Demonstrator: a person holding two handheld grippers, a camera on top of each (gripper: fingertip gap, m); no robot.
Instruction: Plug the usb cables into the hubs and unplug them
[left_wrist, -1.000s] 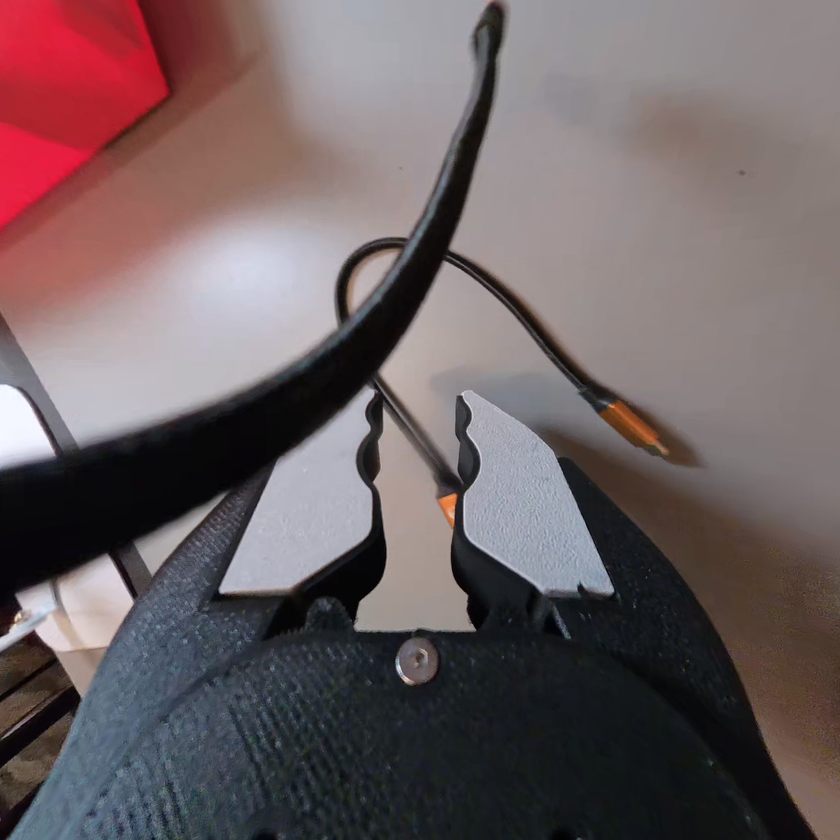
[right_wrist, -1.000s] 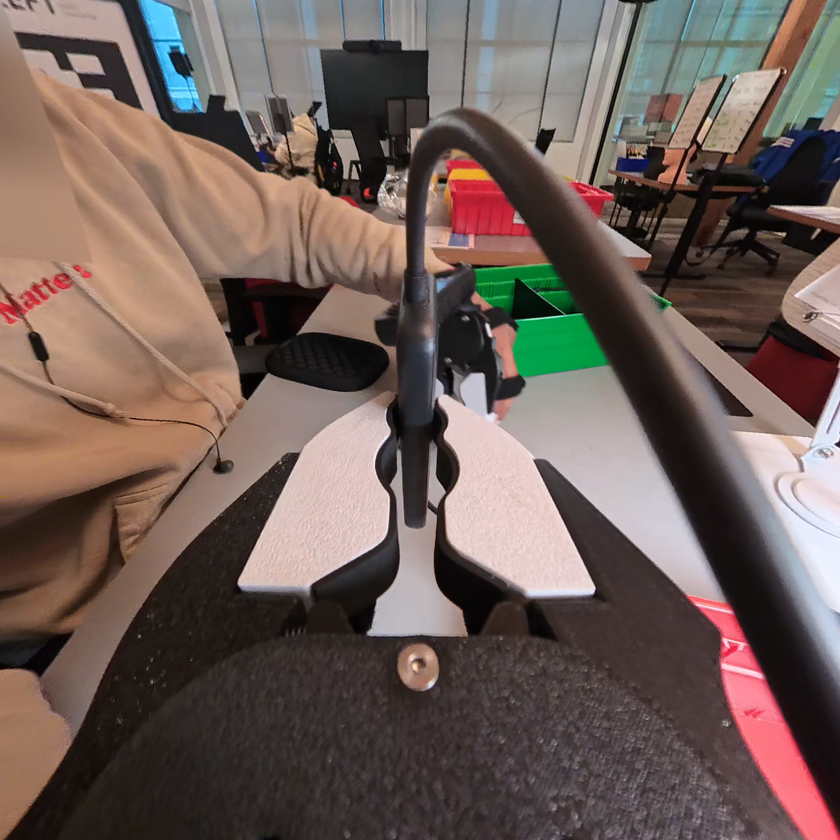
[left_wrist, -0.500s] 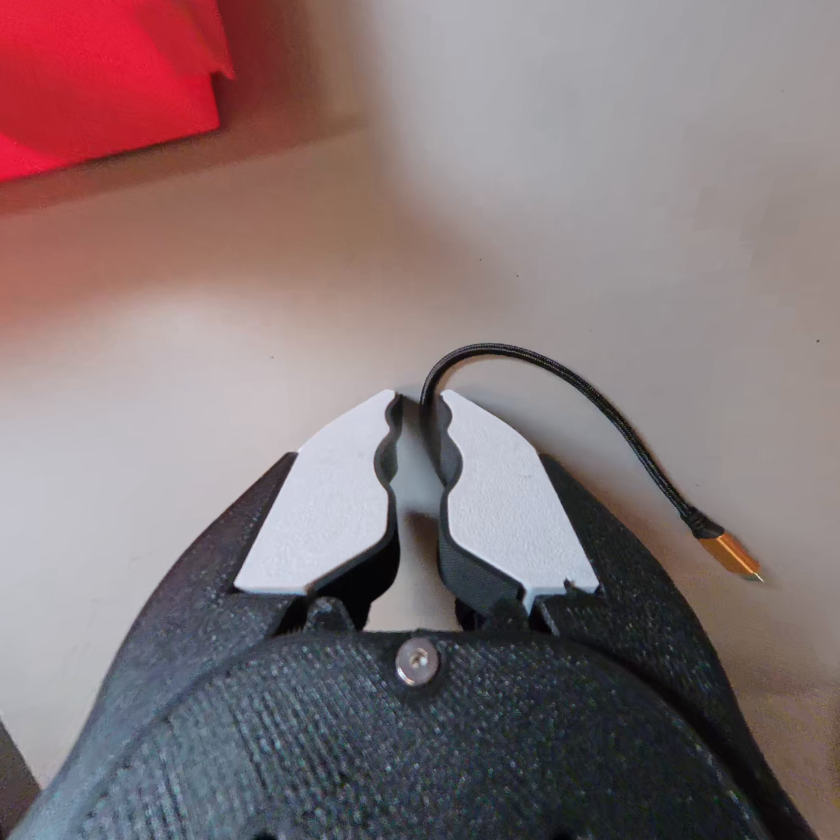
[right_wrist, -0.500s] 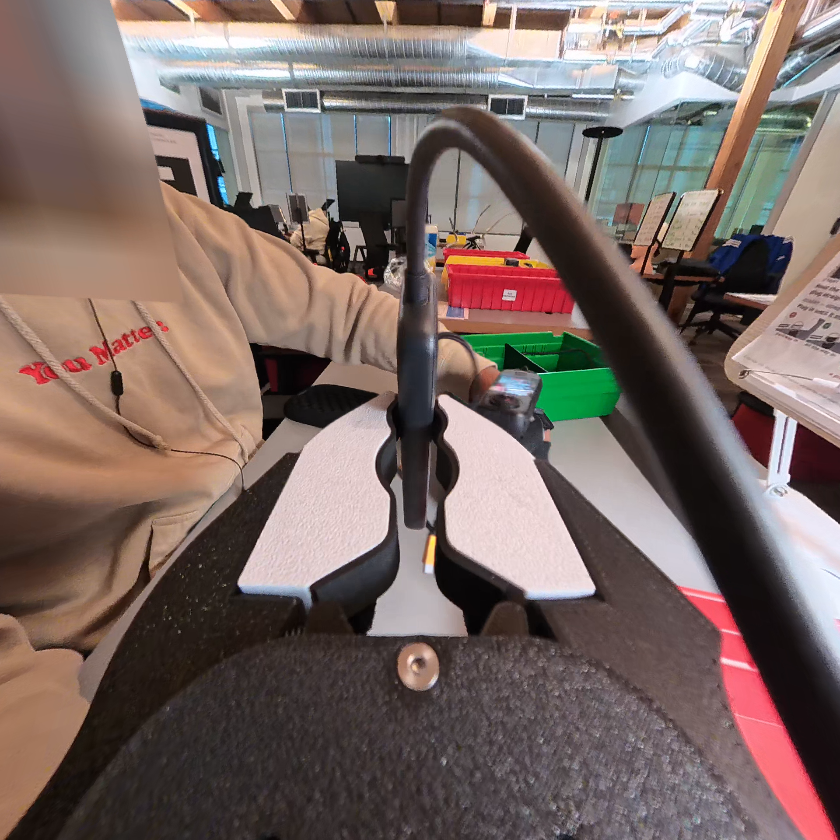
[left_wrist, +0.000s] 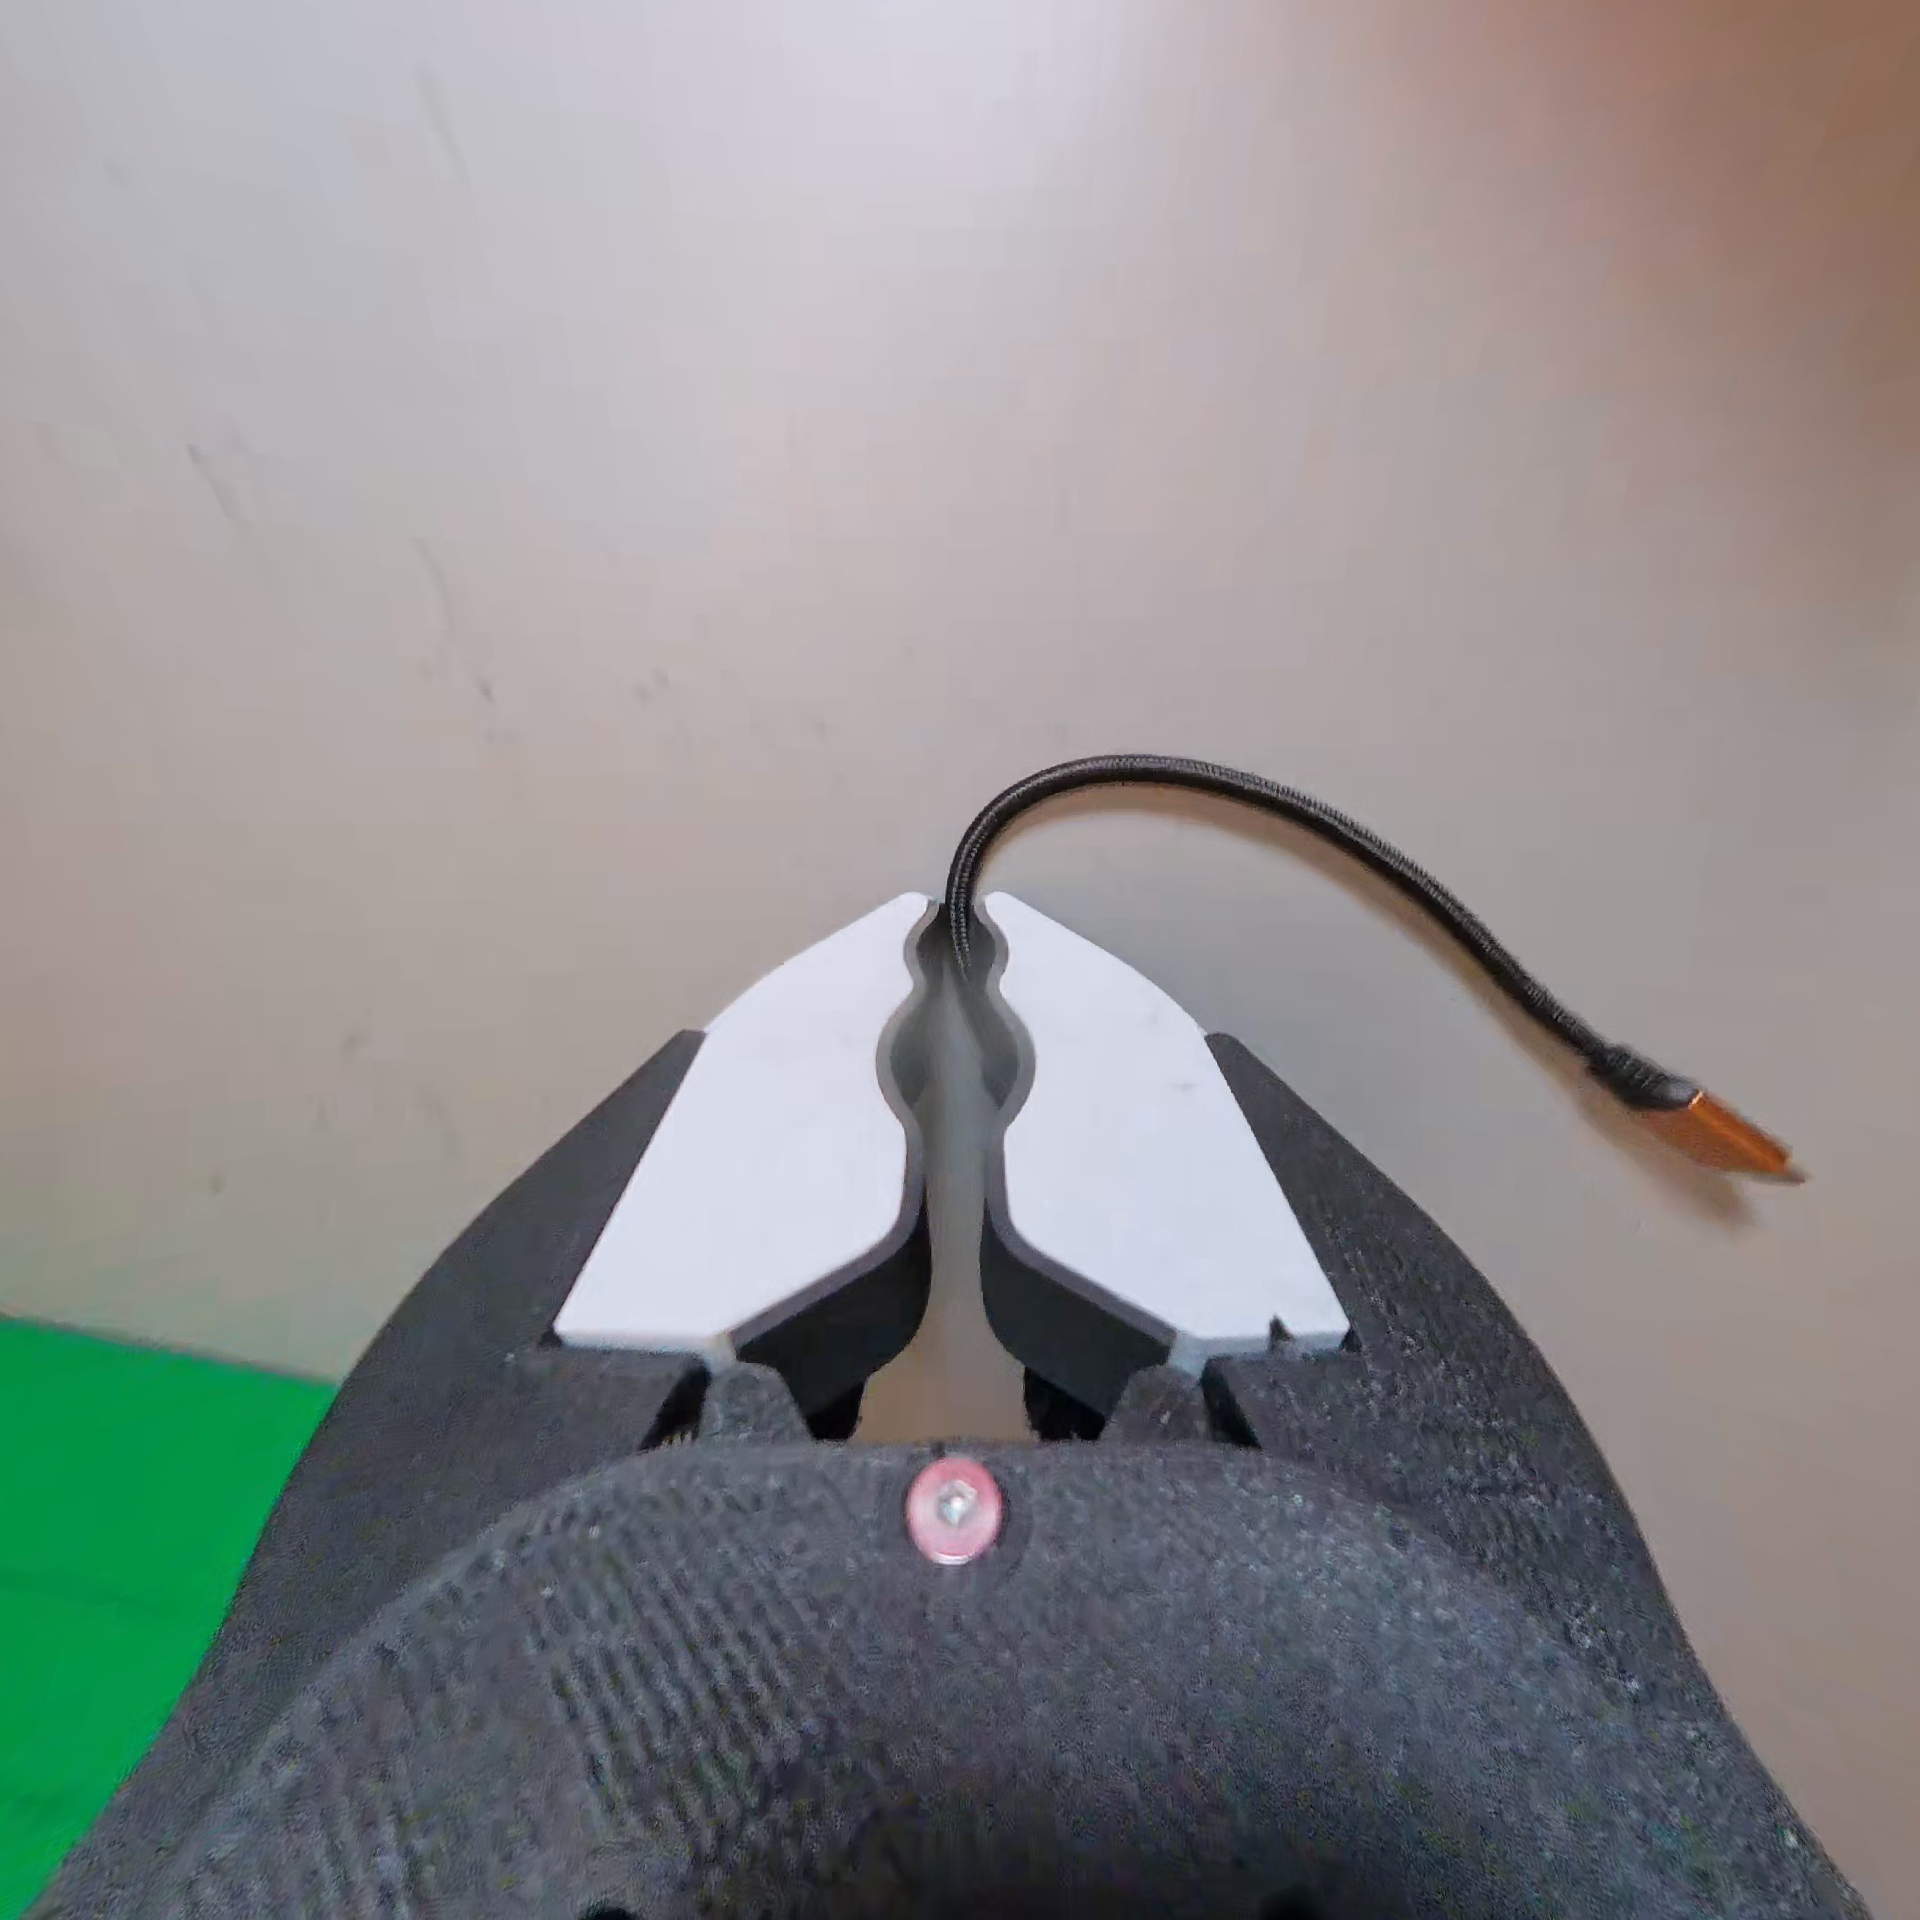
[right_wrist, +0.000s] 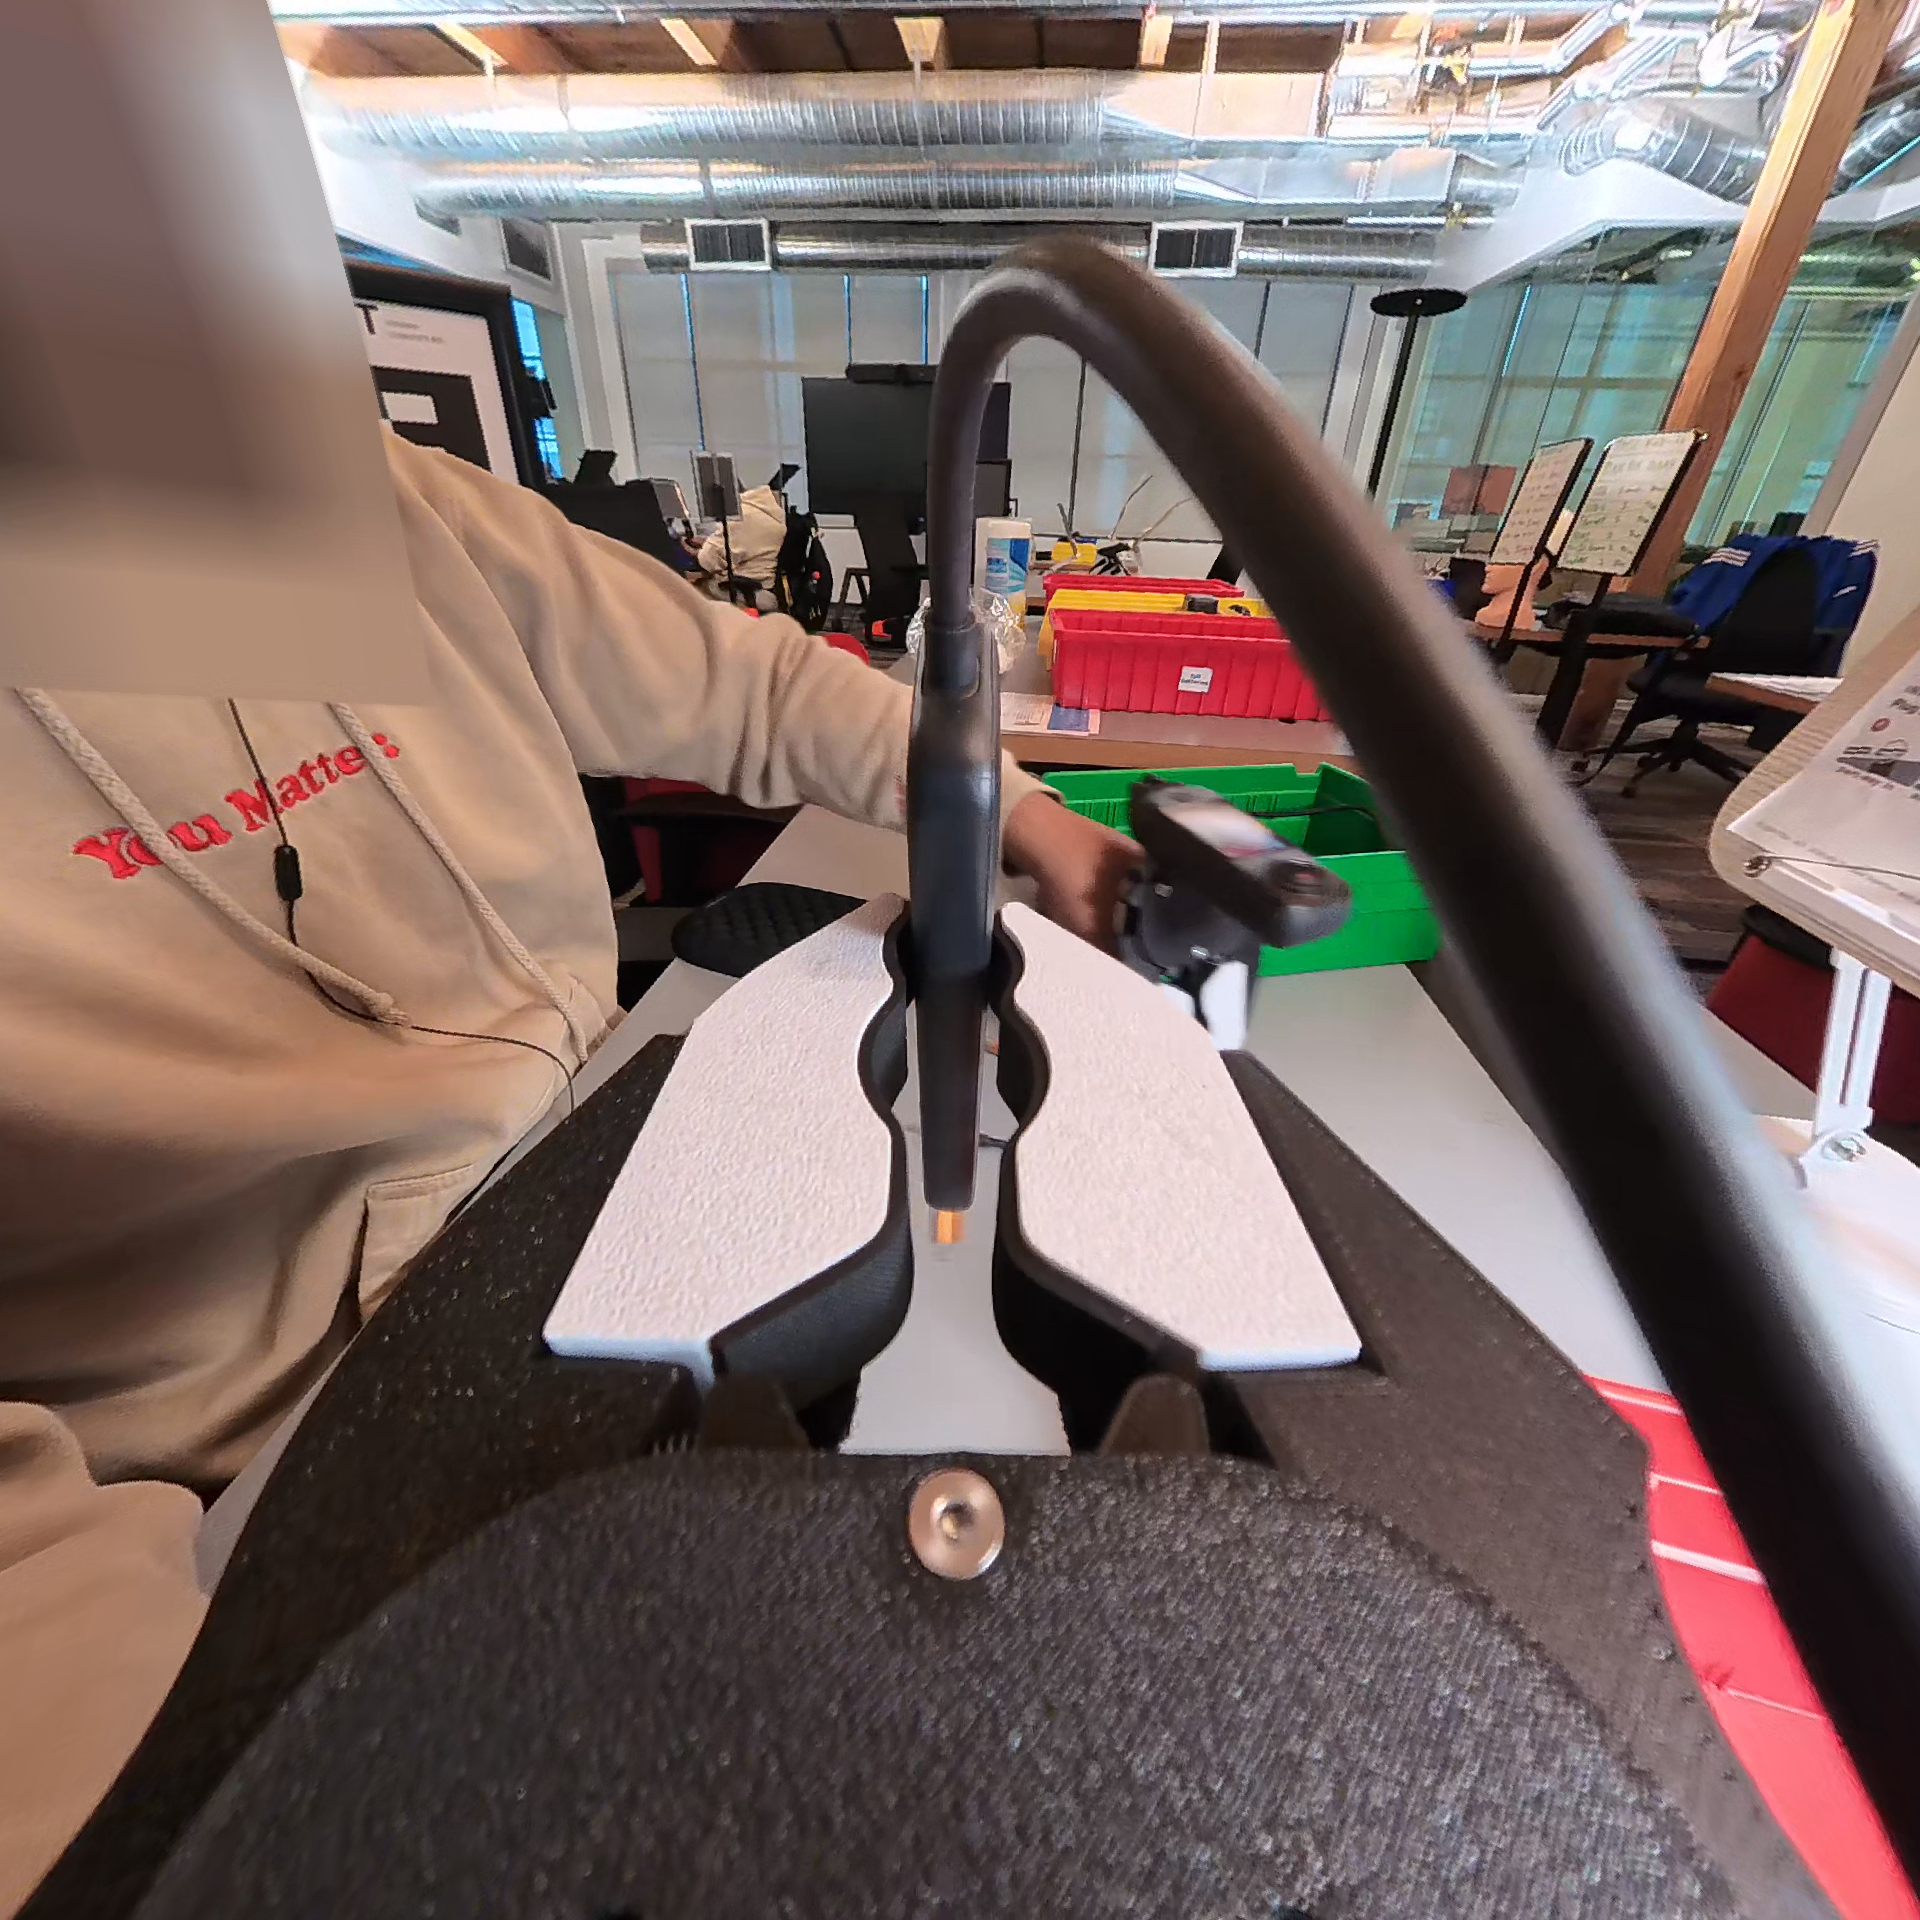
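Observation:
In the left wrist view my left gripper is shut on a thin black braided usb cable. The cable arcs right to a free copper-orange plug above the pale table. In the right wrist view my right gripper is shut on a dark grey hub, held upright. The hub's thick black cable arches up and over to the right. An orange plug shows just under the hub's lower end; I cannot tell whether it is seated. The left gripper also shows farther off, held by a hand.
A green bin stands on the table behind the left gripper, and its corner shows in the left wrist view. A red bin stands farther back. A red box is at the lower right. A person in a beige hoodie is on the left.
My left gripper closed fully on the thin cable and swung away from the red box toward the green bin. My right gripper still holds the hub and has tilted upward.

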